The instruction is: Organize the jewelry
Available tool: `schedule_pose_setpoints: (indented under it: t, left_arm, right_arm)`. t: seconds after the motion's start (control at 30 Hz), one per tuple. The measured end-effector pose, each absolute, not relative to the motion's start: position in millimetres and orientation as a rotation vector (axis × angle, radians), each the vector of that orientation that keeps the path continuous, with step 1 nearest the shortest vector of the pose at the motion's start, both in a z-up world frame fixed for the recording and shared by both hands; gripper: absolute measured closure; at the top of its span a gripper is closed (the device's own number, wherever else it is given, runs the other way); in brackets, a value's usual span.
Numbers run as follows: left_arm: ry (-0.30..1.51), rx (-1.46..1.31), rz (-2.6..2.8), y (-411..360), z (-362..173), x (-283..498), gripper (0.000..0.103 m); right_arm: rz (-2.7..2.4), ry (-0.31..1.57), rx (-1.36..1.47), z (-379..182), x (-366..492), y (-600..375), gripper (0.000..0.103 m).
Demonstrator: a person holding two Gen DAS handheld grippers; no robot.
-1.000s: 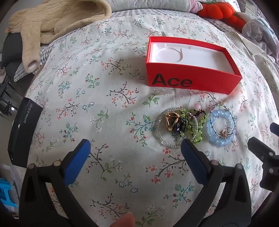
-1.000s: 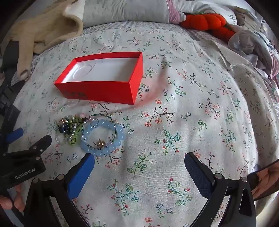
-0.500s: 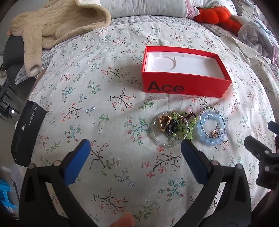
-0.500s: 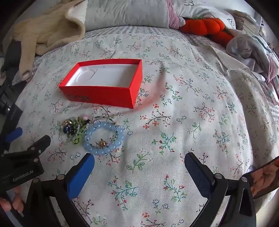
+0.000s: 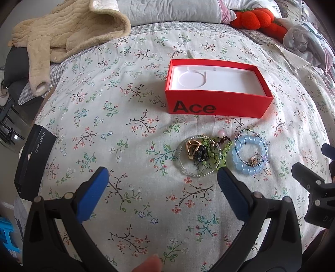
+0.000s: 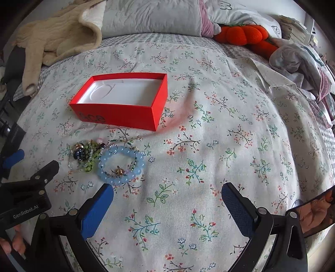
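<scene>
An open red "Ace" box point(image 5: 217, 107) with a white empty liner sits on the floral bedspread; it also shows in the right wrist view point(image 6: 117, 114). In front of it lies a jewelry pile: a clear bead bracelet with a gold ring and dark and green pieces point(image 5: 199, 154), and a light blue bead bracelet point(image 5: 250, 153) with thin bead strands and a small gold ring. The pile also shows in the right wrist view, with the blue bracelet point(image 6: 121, 165) nearest. My left gripper point(image 5: 162, 180) is open and empty, just short of the pile. My right gripper point(image 6: 167, 195) is open and empty, right of the pile.
A black box point(image 5: 34, 163) lies at the bed's left edge. A beige garment point(image 5: 62, 35), a grey pillow point(image 6: 150, 16), an orange plush point(image 6: 245, 34) and crumpled clothes point(image 6: 297, 60) line the far and right sides.
Both grippers have drawn back and risen a little; the box and jewelry sit farther off in both views. Both stay open. The jewelry has not moved.
</scene>
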State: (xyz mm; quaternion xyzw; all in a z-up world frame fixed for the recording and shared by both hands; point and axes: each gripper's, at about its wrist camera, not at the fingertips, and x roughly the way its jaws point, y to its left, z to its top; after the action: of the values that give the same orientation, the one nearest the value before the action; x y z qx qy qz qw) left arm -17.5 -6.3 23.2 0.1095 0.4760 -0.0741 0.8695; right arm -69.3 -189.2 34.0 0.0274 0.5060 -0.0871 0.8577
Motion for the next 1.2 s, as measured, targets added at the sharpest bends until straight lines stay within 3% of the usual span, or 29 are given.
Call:
schedule_pose_setpoints:
  t: [1.2]
  left_arm:
    - [0.988, 0.23, -0.157, -6.5, 24.8, -17.9, 0.0]
  right_arm:
    - [-0.174, 1.055, 0.074, 37.4, -68.5, -186.0, 0.0]
